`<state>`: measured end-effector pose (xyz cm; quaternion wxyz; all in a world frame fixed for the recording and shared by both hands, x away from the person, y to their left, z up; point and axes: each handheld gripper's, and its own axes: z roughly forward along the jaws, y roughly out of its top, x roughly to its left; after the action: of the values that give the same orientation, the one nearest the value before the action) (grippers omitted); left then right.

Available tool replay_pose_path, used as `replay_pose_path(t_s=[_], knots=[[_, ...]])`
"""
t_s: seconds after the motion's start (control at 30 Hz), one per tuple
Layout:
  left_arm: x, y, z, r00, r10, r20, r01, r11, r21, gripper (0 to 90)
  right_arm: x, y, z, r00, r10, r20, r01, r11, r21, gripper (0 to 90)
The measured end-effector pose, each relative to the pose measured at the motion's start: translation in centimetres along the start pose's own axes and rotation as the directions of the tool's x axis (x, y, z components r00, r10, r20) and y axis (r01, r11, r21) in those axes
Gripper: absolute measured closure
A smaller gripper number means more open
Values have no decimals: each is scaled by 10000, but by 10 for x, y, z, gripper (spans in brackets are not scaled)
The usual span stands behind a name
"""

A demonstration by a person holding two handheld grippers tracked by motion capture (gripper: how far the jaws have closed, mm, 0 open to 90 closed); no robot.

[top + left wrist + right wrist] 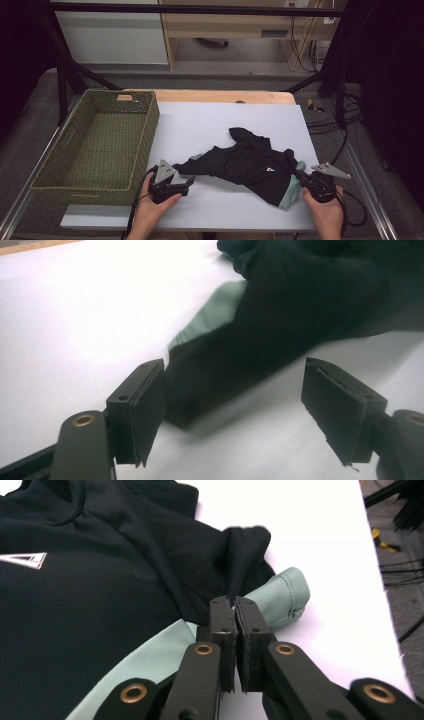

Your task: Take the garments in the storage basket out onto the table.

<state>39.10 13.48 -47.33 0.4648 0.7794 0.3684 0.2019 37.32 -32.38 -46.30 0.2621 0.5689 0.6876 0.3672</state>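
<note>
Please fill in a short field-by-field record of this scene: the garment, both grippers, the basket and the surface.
garment: black top with pale green trim, crumpled on the white sheet
left gripper: jaws open around a black sleeve end, pads not pressing it
right gripper: jaws shut, pinching black cloth at the garment's edge beside a green cuff
basket: green woven basket, left of the garment, nothing inside

Crumpled black-and-mint shirt (250, 165), on white sheet
</note>
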Motion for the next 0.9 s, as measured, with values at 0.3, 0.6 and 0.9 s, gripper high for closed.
replay_pose_path(t_s=[0.3,0.6,0.9], knots=[[-8,2,2,9992,261,296,-263,9996,57,267,12,1,4,9983,-340,-469,310,9975,-637,722],[-10,2,2,9989,344,331,-347,9994,87,268,-4,22,10,9997,-229,30,230,9972,-707,568],[-9,2,2,9990,293,334,-296,9995,87,271,-30,15,45,9985,504,200,-512,9978,421,599]])
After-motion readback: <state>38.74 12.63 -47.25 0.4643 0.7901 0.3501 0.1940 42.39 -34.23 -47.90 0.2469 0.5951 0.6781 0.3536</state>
